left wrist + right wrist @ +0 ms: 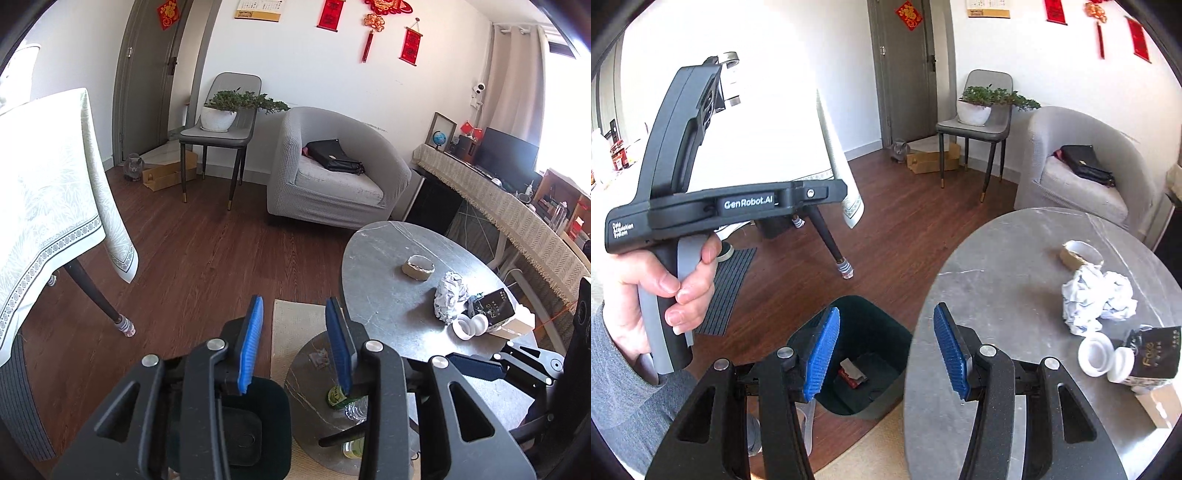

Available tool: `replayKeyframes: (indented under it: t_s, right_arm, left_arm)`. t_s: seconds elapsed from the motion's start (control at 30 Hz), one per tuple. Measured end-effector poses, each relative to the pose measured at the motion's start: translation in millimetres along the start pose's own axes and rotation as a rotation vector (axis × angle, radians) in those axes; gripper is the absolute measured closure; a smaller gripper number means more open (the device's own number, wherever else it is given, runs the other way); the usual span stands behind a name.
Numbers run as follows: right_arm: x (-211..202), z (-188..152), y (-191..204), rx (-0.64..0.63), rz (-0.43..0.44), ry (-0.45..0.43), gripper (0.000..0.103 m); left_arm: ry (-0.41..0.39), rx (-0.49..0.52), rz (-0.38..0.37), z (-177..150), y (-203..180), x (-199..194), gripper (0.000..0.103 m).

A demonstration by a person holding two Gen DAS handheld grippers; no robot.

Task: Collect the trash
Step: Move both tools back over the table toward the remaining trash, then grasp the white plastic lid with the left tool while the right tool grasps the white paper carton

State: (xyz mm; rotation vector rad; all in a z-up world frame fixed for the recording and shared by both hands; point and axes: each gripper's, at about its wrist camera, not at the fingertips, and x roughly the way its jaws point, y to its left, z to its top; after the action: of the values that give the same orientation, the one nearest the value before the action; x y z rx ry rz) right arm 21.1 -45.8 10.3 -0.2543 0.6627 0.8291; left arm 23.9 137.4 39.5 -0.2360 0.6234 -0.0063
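**Bin at the table's edge, both grippers empty**

Beside the round table [1015,258], hard against its near-left edge: dark bin [864,354], mouth up, placed to catch scraps swept off; wrappers already inside. Toward the table's right edge, clustered: crumpled paper [1097,295], tape roll [1078,254], white lids [1100,356], black packet [1152,356]. Above the bin, right gripper [882,350] parted about halfway, holding nothing. Left gripper [297,339] likewise parted, narrower, empty, touching nothing, likely fresh from a drop.

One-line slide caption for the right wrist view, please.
Right gripper, jaws open and empty, above the dark trash bin beside the round grey table holding crumpled paper.
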Motion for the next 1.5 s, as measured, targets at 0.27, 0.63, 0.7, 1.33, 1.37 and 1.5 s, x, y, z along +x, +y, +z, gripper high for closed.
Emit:
replayKeyframes:
  t_s: [0.27,0.63,0.7,1.33,1.37,1.5]
  right_arm:
    - [-37,-13,-56,0.082,-0.097,-0.041,0.049]
    - [-95,-60,-125,0.182,-0.223,-0.074,0.053]
    - [-103,-67,-134,0.19,-0.24,-0.074,0.056]
    - [-137,-115,-196,0.254,-0.289,-0.063,0.074]
    - [-136,-116,-197,0.251,-0.287,-0.059,0.074]
    - [-138,-117,-199,0.24,-0.272,-0.059,0.074]
  left_arm:
    - [0.031,0.089,-0.06,-8,-55,19,0.054]
    - [0.079,0.18,-0.135,-17,-122,46,0.051]
    - [0.091,0.199,-0.151,-20,-135,52,0.049]
    - [0.24,0.358,-0.159,-55,-217,117,0.049]
    - [0.244,0.359,-0.158,-55,-220,120,0.048]
    - [0.255,0.343,-0.165,-53,-222,127,0.049]
